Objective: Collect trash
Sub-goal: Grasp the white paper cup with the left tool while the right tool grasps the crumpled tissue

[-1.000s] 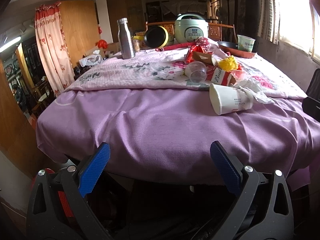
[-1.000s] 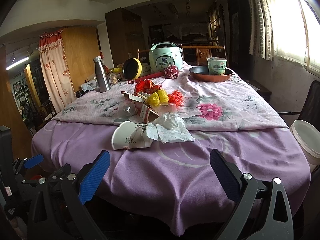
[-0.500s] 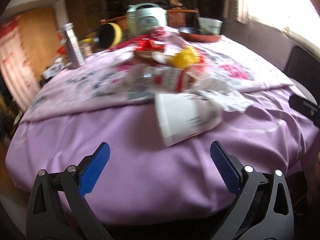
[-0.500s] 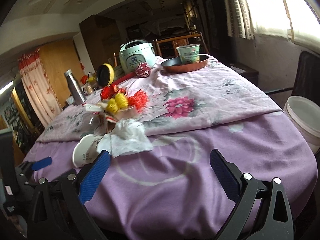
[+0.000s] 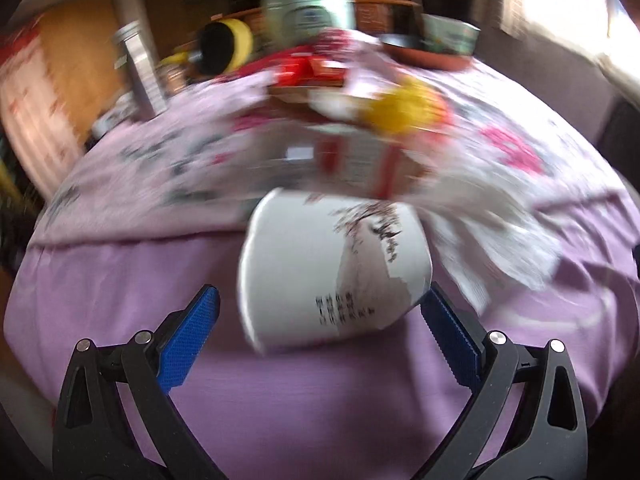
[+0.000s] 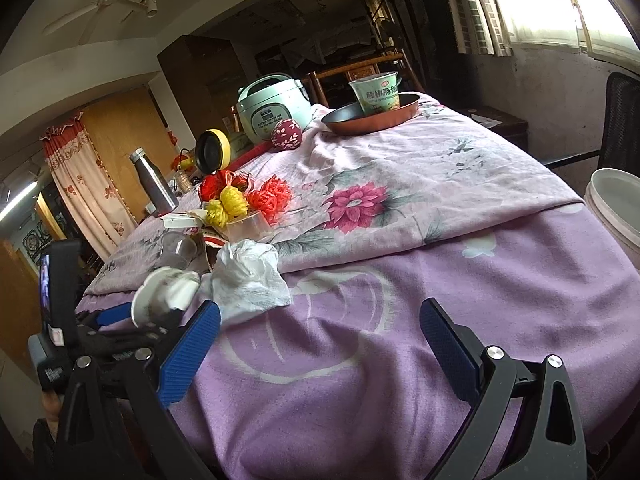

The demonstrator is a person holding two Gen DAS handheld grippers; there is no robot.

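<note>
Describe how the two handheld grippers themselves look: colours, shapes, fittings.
Both look alike. The left gripper has two black plastic fingers with triangular cut-outs and round silver pivot pins, each tipped with a blue ribbed pad. The right gripper shows the same black frame, silver pins and blue textured pads. No cables or sleeves can be made out.

paper cup [image 5: 332,268]: 1 | crumpled tissue [image 6: 248,276]: 1 | rice cooker [image 6: 272,106]: 1 | bottle [image 6: 154,180]: 1

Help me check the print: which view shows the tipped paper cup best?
The left wrist view: the paper cup fills the centre, printed side visible, though blurred. The right wrist view shows only its rim, small and blurred, at far left.
</note>
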